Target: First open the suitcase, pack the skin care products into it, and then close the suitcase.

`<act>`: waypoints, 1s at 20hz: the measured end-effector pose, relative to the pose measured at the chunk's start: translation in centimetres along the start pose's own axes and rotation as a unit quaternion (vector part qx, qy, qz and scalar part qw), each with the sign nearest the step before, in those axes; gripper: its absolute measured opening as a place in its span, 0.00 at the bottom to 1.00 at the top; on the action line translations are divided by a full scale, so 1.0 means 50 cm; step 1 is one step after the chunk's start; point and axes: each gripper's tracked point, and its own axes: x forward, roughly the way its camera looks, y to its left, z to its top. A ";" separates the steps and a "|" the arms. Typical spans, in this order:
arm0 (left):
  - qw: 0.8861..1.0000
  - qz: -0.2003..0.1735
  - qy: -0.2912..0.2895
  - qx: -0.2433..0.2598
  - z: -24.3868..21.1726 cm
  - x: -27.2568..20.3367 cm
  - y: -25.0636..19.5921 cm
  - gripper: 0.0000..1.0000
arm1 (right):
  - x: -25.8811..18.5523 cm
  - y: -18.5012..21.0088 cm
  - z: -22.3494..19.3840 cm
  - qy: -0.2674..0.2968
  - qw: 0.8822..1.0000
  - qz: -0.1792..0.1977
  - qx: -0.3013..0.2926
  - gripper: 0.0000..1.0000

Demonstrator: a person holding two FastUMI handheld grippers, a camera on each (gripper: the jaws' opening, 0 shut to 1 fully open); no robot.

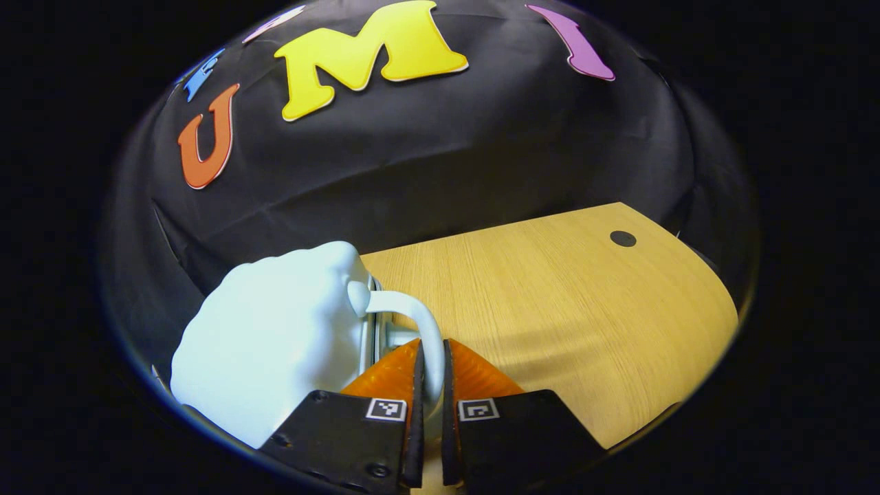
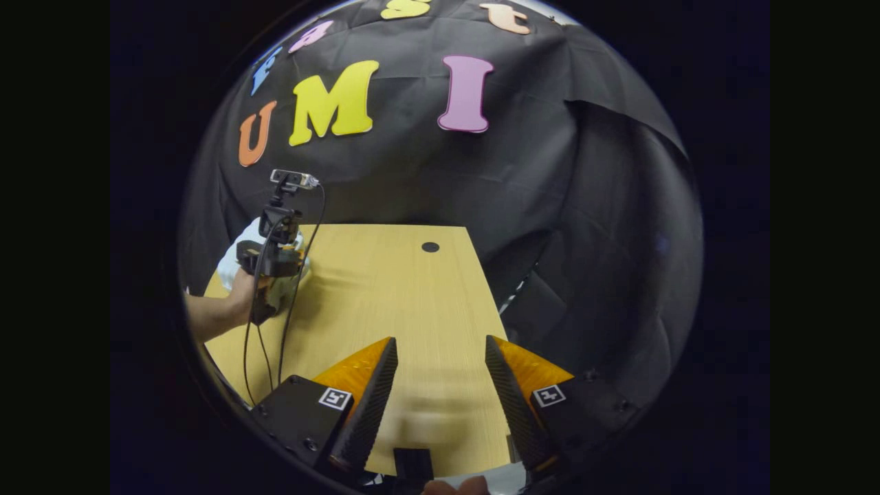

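You have one suitcase (image 1: 268, 337) here, pale blue-white, sitting at the left edge of the wooden table (image 1: 584, 302), and it has one curved white handle (image 1: 423, 330) sticking out toward you. Two tools are in play. Your left tool (image 1: 431, 385) has its two orange fingers (image 1: 388, 375) pressed in on that handle from both sides, with just the handle's width between them. Your right tool (image 2: 440, 385) hangs above the near part of the table with its fingers spread wide, touching and holding nothing.

The left gripper view gives you the close look: the bumpy shell of the suitcase, its seam just beside the handle, and a single dark round hole (image 1: 623, 238) in the table's far corner.

The right gripper view gives you the wider scene: your hand (image 2: 240, 292) and forearm reaching in from the left, the left tool (image 2: 289, 265) against the suitcase (image 2: 234, 258), a small camera (image 2: 293, 179) on a stalk above it, and black cables (image 2: 265, 330) trailing down across the table (image 2: 399, 295)
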 end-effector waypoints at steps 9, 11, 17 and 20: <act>0.993 -0.066 -0.063 -0.070 0.054 -0.078 -0.063 1.00 | 0.000 0.032 0.069 -0.052 0.998 0.018 -0.011 0.77; 0.988 -0.065 -0.103 -0.090 0.120 -0.163 -0.039 0.99 | 0.001 0.057 0.139 -0.103 0.994 0.027 -0.014 0.75; 0.969 -0.020 -0.206 -0.135 0.289 -0.415 0.087 0.99 | -0.007 0.152 0.325 -0.232 0.970 0.072 -0.011 0.77; 0.964 -0.016 -0.235 -0.120 0.319 -0.480 0.102 0.98 | -0.021 0.192 0.376 -0.266 0.960 0.093 0.001 0.75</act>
